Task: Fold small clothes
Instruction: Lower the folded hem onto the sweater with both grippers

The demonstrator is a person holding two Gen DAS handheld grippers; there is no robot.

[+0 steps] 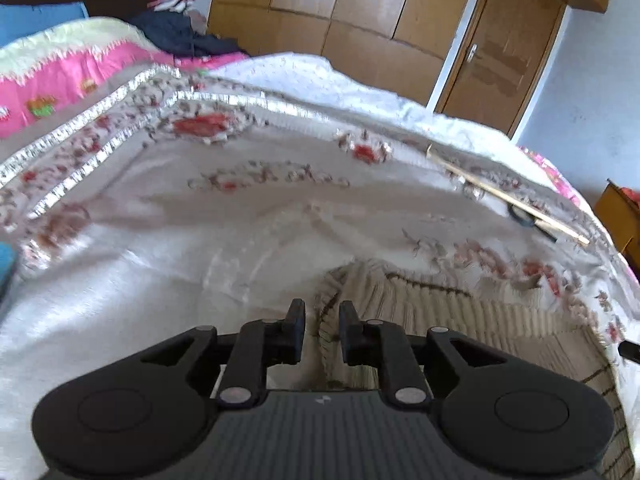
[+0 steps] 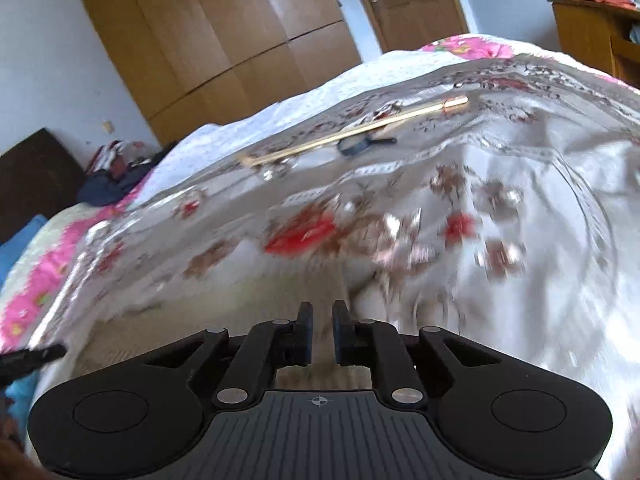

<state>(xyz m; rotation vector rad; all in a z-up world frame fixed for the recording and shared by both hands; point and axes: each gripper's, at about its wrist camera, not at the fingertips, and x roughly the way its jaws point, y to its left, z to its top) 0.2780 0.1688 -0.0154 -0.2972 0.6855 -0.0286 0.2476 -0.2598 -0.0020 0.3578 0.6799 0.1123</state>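
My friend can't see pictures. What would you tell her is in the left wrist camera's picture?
A black left gripper hovers with its fingers slightly apart over the edge of a beige ribbed knit garment lying on a flowered bedspread. A long thin stick lies farther across the bed, and a wooden wardrobe stands behind.

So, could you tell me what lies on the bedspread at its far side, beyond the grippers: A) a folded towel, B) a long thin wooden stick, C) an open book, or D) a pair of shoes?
B: a long thin wooden stick lies across the flowered bedspread, with a small dark object beside it.
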